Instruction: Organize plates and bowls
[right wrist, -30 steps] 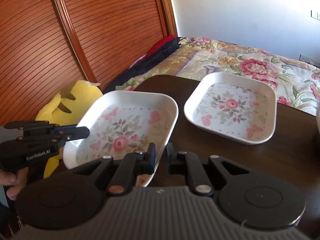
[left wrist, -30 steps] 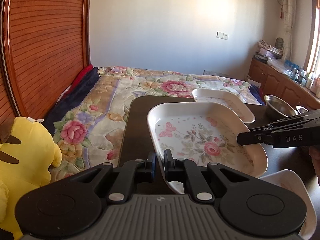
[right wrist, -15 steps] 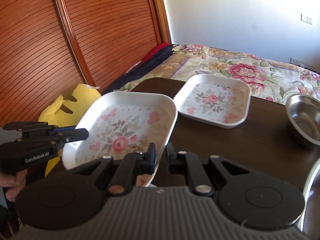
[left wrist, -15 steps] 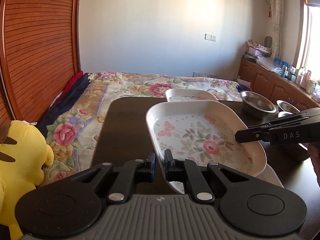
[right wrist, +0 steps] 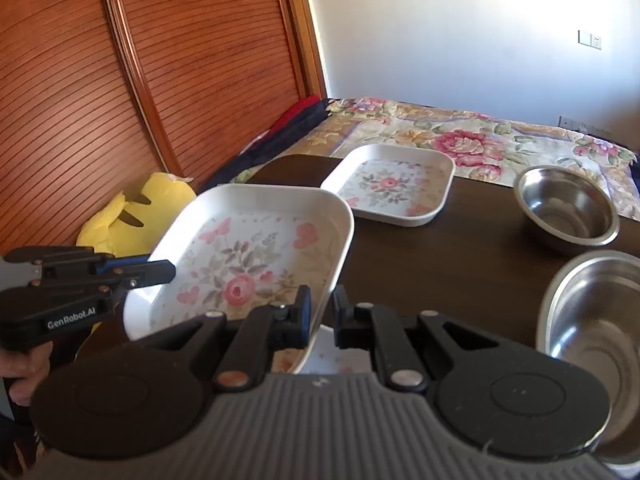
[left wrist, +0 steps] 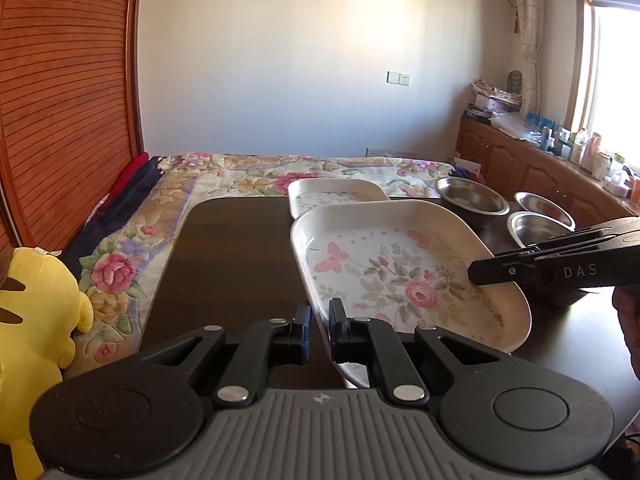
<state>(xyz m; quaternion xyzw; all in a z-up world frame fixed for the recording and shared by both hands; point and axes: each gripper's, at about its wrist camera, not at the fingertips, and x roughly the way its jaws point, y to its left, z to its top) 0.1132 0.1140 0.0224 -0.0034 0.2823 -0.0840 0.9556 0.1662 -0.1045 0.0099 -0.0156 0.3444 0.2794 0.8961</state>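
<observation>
Dark desk (left wrist: 224,264) fills your left-wrist view; your left hand-held gripper (left wrist: 319,330) is clamped on the near rim of the lifted floral plate (left wrist: 400,276), with a second plate (left wrist: 336,194) beyond. From the right wrist, your right hand-held gripper (right wrist: 320,316) pinches the opposite rim. Keep both hands level and lower it squarely into the second plate, clear of the steel bowls (right wrist: 568,208).

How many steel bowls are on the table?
3. A far bowl at the table edge, a second bowl to its right, a nearest bowl partly behind the right tool. Others may be hidden.
</observation>
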